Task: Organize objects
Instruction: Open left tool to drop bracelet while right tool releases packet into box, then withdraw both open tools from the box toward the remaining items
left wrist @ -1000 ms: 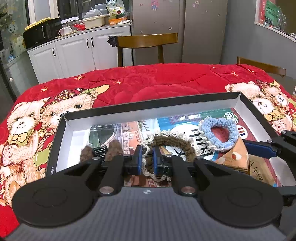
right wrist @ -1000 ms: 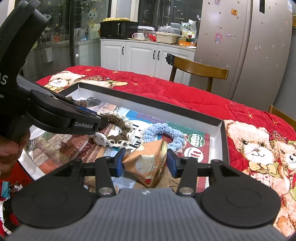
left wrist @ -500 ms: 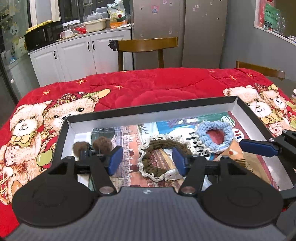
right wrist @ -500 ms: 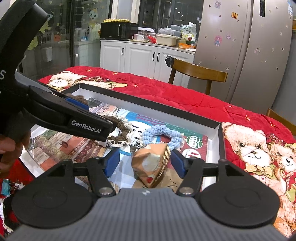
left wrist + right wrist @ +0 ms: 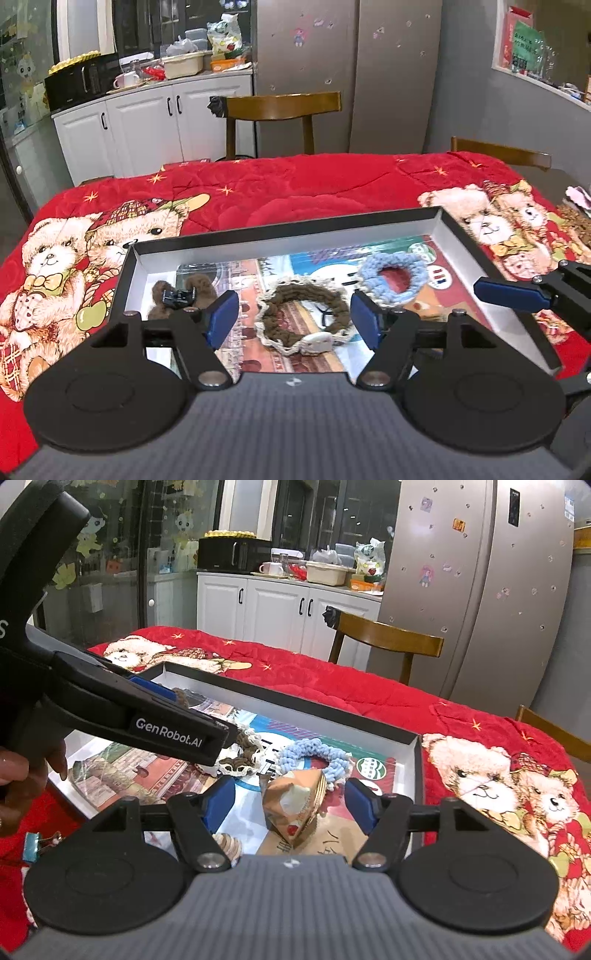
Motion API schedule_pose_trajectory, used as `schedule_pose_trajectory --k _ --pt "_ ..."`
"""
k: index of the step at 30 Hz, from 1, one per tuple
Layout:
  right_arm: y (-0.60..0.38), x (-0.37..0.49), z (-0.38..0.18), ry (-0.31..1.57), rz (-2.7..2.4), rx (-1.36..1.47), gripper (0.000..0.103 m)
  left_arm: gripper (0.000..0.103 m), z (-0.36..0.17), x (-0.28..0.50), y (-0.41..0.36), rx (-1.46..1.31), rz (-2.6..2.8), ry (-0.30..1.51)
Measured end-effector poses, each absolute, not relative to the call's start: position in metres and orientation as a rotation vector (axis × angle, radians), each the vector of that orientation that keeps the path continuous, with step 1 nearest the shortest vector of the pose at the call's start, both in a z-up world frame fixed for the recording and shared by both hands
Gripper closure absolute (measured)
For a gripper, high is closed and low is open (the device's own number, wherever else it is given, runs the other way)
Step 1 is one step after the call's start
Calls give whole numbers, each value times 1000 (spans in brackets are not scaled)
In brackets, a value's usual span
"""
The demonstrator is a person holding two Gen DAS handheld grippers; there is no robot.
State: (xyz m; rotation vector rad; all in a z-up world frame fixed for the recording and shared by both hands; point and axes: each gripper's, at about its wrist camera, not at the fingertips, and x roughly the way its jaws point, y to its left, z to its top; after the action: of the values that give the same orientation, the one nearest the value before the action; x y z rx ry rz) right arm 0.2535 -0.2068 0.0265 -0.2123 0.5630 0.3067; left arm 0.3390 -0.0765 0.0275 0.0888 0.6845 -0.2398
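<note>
A shallow black box [image 5: 288,230] with white inner walls lies on the red quilt. In it are a brown scrunchie with a cream edge [image 5: 303,314], a blue scrunchie [image 5: 391,273], a brown fuzzy hair clip [image 5: 181,293] and a tan triangular snack packet [image 5: 295,805]. My left gripper [image 5: 295,325] hovers over the brown scrunchie. Its jaws are opening and the pads do not touch it. My right gripper [image 5: 290,806] hovers at the packet. Its jaws are opening too, and both pads stand off the packet. A hand [image 5: 14,775] holds the left gripper.
The red bear-print quilt [image 5: 295,192] covers the table around the box [image 5: 295,705]. Wooden chairs [image 5: 280,107] stand behind it, then white cabinets and a fridge. A blue binder clip [image 5: 31,845] lies left of the box. More small items [image 5: 576,214] lie at the far right.
The left jaws have opened off the brown scrunchie and the right jaws off the packet. Both things now lie in the box. Both grippers have drawn back a little.
</note>
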Motion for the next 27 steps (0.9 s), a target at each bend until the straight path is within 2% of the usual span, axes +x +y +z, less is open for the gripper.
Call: schedule_pose_trajectory --k 5,14,27 --pt "-211 236 37 550 302 -207 26 20 40 319 -81 101 -243 648" --pt "-219 203 57 540 291 -180 25 14 60 277 -87 126 -267 594" --pt "-238 150 75 517 261 -189 23 12 74 207 -82 177 -282 535"
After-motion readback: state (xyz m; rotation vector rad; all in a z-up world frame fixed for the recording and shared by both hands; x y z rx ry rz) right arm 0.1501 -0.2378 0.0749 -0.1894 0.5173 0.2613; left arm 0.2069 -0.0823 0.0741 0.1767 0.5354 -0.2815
